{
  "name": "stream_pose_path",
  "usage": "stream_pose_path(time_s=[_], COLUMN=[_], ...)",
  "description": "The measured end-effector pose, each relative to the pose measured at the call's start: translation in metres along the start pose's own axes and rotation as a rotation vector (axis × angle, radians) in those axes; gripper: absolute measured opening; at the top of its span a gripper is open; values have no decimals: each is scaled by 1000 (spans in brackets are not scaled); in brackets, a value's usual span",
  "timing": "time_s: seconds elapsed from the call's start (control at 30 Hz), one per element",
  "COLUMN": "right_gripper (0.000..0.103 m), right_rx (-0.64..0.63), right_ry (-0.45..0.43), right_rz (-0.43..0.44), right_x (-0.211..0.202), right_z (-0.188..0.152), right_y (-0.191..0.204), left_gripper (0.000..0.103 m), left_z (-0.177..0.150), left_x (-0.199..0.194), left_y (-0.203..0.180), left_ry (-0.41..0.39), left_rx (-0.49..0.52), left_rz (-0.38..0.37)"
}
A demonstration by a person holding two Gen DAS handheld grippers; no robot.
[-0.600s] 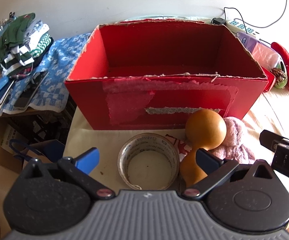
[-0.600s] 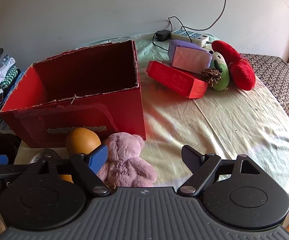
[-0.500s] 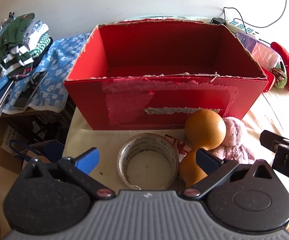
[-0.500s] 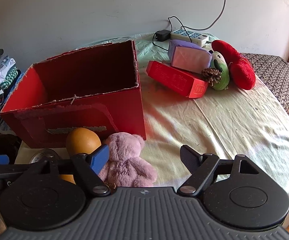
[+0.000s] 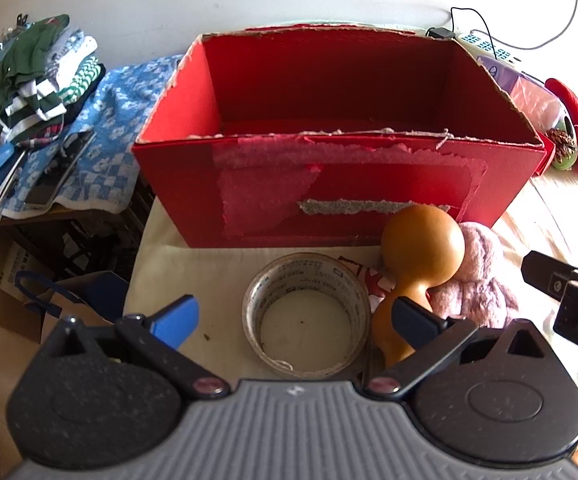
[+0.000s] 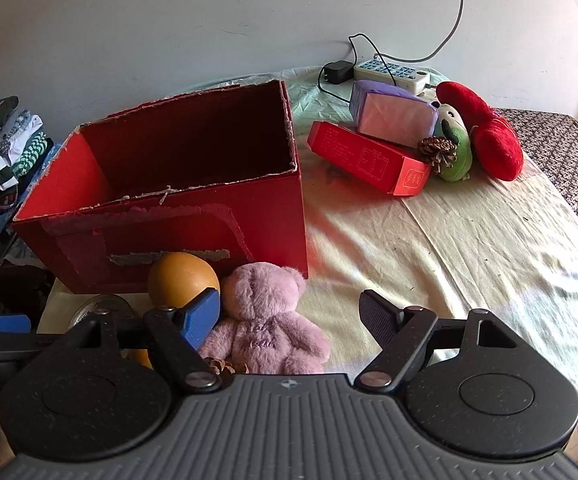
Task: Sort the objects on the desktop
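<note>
An open, empty red cardboard box [image 5: 329, 176] [image 6: 161, 216] stands on the table. In front of it lie a roll of clear tape [image 5: 305, 312], an orange gourd [image 5: 421, 248] [image 6: 183, 276] and a pink teddy bear [image 6: 265, 320] [image 5: 481, 276]. My left gripper [image 5: 293, 316] is open, its jaws either side of the tape roll and above it. My right gripper [image 6: 293, 312] is open, with the teddy bear between its jaws. A small pine cone [image 6: 225, 366] lies by the teddy.
At the back right lie a red carton [image 6: 369, 156], a purple packet [image 6: 393, 110], a green plush [image 6: 455, 148] with a pine cone [image 6: 435, 150], a red plush [image 6: 485, 132] and a power strip [image 6: 389, 72]. Folded clothes [image 5: 37, 76] and phones lie left, off the table.
Both grippers have crept slightly forward toward the objects; nothing was grasped or moved.
</note>
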State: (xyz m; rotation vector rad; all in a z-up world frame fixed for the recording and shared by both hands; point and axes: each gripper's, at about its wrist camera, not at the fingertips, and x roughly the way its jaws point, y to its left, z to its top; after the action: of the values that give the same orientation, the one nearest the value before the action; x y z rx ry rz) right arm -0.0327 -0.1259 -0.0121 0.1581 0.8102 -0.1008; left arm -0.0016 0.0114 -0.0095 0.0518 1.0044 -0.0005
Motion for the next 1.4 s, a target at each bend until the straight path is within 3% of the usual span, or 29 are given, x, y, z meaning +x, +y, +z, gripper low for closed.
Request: stream_pose_path(time_s=[0.23,0.4,0.5,0.73,0.9,1.03,1.2,1.33,1.4], right_gripper=[76,76,76,71,62,59,59,58,54], right_rx=[-11,-11,8,15,25,21,-32,-10,-1], right_ry=[2,-9,-25,-22,30,101,146,201,227], right_rz=[23,38,62,139,244,300,354,396,396], right_x=[1,-1,-4,-1,10,16,9,18,23], right_z=[0,0,1,2,4,3,-10,-15,-16], right_y=[5,3,-3,0,4,-2,-8,-8,-10], left_gripper=[102,102,102,101,98,92,91,75,72], left_z=[-2,-9,-16,-34,-32,-37,-47,-51,-53], left_x=[-4,-20,-30,-35,-32,-35,-45,-36,-26], left_y=[5,23,38,37,21,0,-27,-49,-59], left_ry=[-41,-152,-182,-208,-148,-147,-179,-151,-124], left_rx=[25,99,158,128,122,243,386,469,496], left_rz=[29,60,19,-259,-331,-346,-445,-498,-505])
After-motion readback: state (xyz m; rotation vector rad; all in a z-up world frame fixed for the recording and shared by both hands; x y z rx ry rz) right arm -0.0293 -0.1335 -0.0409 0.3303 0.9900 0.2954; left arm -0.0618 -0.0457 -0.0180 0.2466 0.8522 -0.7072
